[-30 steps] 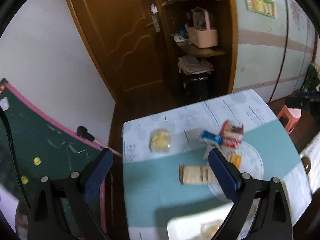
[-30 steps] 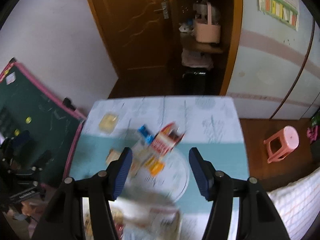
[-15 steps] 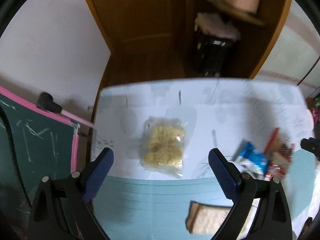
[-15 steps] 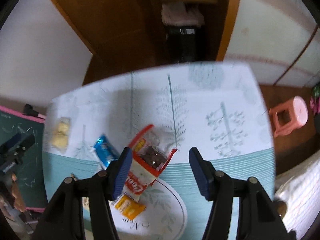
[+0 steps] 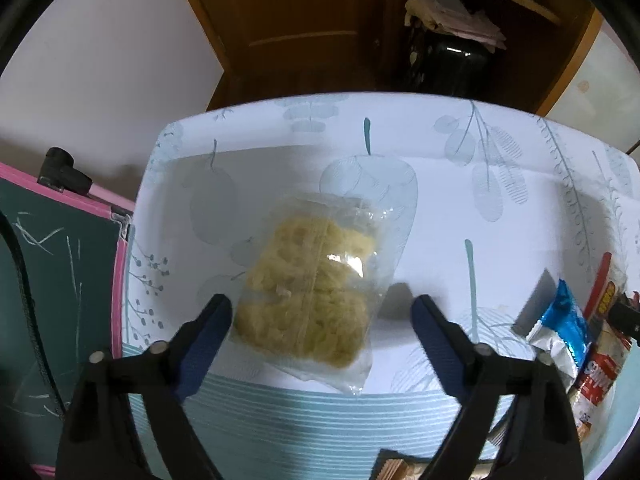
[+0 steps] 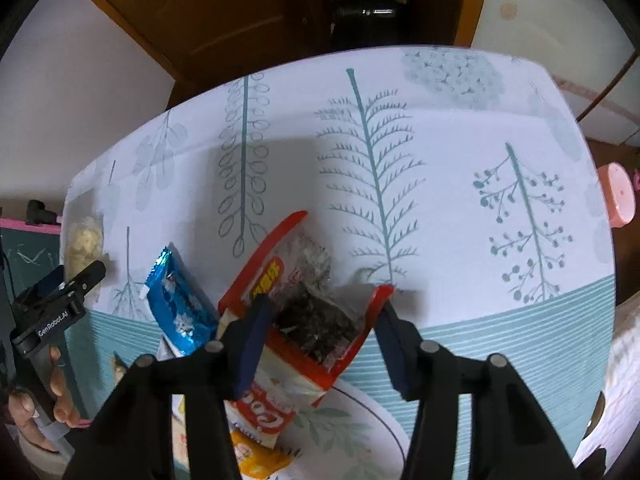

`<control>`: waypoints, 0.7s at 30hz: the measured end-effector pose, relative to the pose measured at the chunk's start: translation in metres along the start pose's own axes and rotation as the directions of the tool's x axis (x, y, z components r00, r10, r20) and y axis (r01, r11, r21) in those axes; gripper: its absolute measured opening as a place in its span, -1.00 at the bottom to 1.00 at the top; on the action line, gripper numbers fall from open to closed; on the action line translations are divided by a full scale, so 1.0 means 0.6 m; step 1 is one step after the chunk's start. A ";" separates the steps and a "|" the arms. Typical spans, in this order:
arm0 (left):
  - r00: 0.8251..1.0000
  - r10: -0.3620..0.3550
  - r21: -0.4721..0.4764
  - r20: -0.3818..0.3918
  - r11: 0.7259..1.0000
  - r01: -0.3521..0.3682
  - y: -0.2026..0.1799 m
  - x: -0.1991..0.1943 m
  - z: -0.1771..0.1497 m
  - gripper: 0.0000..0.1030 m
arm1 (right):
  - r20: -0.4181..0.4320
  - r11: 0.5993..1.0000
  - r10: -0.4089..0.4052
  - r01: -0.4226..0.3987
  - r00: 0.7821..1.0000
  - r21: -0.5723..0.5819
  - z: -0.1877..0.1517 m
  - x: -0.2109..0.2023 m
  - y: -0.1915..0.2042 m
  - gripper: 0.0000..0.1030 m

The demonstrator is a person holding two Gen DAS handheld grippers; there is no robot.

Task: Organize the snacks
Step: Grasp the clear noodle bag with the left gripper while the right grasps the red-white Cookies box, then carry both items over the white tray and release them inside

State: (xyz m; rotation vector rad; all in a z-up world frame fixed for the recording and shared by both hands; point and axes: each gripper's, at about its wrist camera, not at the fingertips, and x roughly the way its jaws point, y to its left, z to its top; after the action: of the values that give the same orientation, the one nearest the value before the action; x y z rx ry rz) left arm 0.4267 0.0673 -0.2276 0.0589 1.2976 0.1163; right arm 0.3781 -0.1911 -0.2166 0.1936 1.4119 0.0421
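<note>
A clear bag of yellow noodles (image 5: 312,292) lies on the tablecloth; it also shows at the far left of the right wrist view (image 6: 82,244). My left gripper (image 5: 320,312) is open, its fingers astride the bag's near end. My right gripper (image 6: 324,312) is open, its fingers either side of a torn-open red and white snack bag (image 6: 296,320) with dark contents. A blue snack packet (image 6: 180,304) lies left of it, also seen in the left wrist view (image 5: 564,328). A white plate (image 6: 360,440) lies under the red bag's near end.
A small orange packet (image 6: 256,456) lies on the plate's left side. A brown cracker pack (image 5: 396,468) sits at the near edge. The table's far and left edges drop to the floor. A pink stool (image 6: 620,196) stands on the right. A green chalkboard (image 5: 48,280) leans on the left.
Both grippers have come down and forward toward the table. The left one now straddles the noodle bag; the right one now straddles the red snack bag. Both stay open.
</note>
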 end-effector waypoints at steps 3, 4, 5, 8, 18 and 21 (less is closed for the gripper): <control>1.000 -0.017 -0.007 0.013 1.000 0.017 0.001 -0.003 0.002 0.45 | 0.010 1.000 0.009 -0.009 1.000 0.012 -0.006 -0.002 -0.003 -0.12; 1.000 -0.026 -0.004 0.016 1.000 0.027 0.000 -0.007 0.002 0.21 | 0.019 1.000 0.011 -0.011 1.000 0.016 -0.008 -0.005 -0.005 -0.18; 0.999 -0.037 -0.001 0.015 0.999 0.037 -0.001 -0.008 0.002 0.19 | 0.028 1.000 0.014 -0.014 1.000 0.021 -0.013 -0.011 -0.005 -0.21; 0.999 -0.024 0.007 0.023 1.000 0.024 -0.001 -0.013 -0.004 0.16 | 0.057 1.000 -0.008 0.007 0.998 0.020 -0.026 -0.023 -0.011 -0.21; 0.996 -0.039 -0.023 0.079 0.999 0.041 0.025 -0.109 -0.040 0.14 | 0.191 0.999 -0.014 0.007 0.982 0.039 -0.060 -0.121 -0.043 -0.23; 0.991 -0.061 -0.014 0.117 0.998 0.063 0.032 -0.164 -0.056 0.14 | 0.239 0.999 -0.016 0.006 0.971 0.046 -0.070 -0.164 -0.046 -0.23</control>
State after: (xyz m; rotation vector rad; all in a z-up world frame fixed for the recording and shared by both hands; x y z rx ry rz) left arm 0.3671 0.0740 -0.1402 0.0097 1.1803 0.0698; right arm 0.3188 -0.2279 -0.1311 0.2206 1.1738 -0.0218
